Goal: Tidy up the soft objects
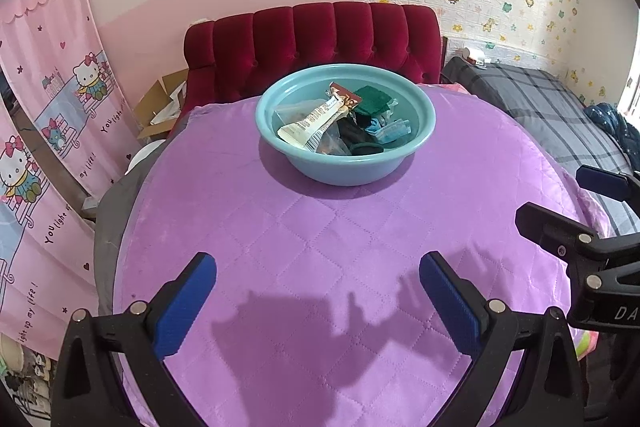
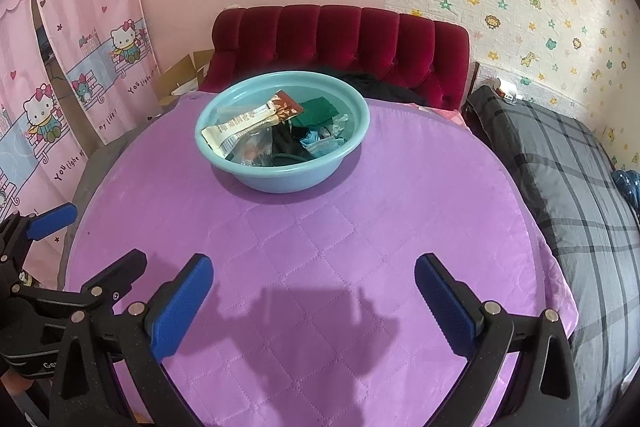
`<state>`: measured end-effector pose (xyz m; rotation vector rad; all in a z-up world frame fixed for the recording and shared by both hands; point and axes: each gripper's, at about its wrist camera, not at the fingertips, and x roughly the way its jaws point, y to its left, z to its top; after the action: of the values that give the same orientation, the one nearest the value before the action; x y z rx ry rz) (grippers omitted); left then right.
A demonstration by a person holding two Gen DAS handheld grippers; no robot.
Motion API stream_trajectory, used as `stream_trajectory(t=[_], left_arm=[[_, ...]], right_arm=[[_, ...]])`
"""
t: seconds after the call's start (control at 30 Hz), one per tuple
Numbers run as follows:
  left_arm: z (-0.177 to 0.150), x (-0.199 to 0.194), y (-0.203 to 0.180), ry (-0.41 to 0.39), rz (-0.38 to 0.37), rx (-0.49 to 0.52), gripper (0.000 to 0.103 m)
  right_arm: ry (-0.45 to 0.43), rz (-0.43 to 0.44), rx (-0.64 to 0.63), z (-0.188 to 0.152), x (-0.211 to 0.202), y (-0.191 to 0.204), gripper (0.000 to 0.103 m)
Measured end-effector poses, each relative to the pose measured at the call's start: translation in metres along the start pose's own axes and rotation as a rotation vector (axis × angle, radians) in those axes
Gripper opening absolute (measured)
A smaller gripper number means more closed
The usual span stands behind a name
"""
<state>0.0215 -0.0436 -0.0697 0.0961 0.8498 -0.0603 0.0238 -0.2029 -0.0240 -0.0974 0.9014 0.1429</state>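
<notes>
A light blue plastic basin (image 1: 346,131) sits on the far half of a purple quilted cover (image 1: 320,247), close to its far edge and roughly centred side to side. It holds a loose heap of small things: a long white wrapper with a barcode (image 1: 310,127) lying across the left side, its brown printed end pointing toward the far rim; a dark green cloth (image 1: 372,99) at the back right; a crumpled light blue face mask (image 1: 390,133) at the right; something black (image 1: 352,135) in the middle; and a dark hair tie (image 1: 366,148) near the front rim. A clear plastic bag lies under the wrapper, its contents too small to tell.

Both tongs hover over the near part of the cover, well apart from the basin and touching nothing. The left gripper (image 1: 318,301) is spread wide, its blue pads (image 1: 184,307) far from each other with bare quilt between them. The right gripper (image 2: 314,301) is released the same way, with nothing between its blue pads (image 2: 180,307). Each shows at the edge of the other's view, side by side. Their shadows fall on the quilt just ahead of them.

Behind the basin stands a dark red tufted headboard (image 1: 312,43). A grey checked blanket (image 2: 560,163) lies to the right of the cover, a pink cartoon-cat curtain (image 1: 48,131) hangs at the left, and a cardboard box (image 1: 160,107) sits beside the headboard
</notes>
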Motion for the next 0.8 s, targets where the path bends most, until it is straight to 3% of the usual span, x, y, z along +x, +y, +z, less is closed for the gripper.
stream_trajectory(t=[0.8], left_arm=[[-0.0023, -0.0027, -0.0084, -0.005, 0.01, 0.031, 0.103]], right_arm=[[0.011, 0.018, 0.019, -0.0057, -0.0006, -0.0029, 0.103]])
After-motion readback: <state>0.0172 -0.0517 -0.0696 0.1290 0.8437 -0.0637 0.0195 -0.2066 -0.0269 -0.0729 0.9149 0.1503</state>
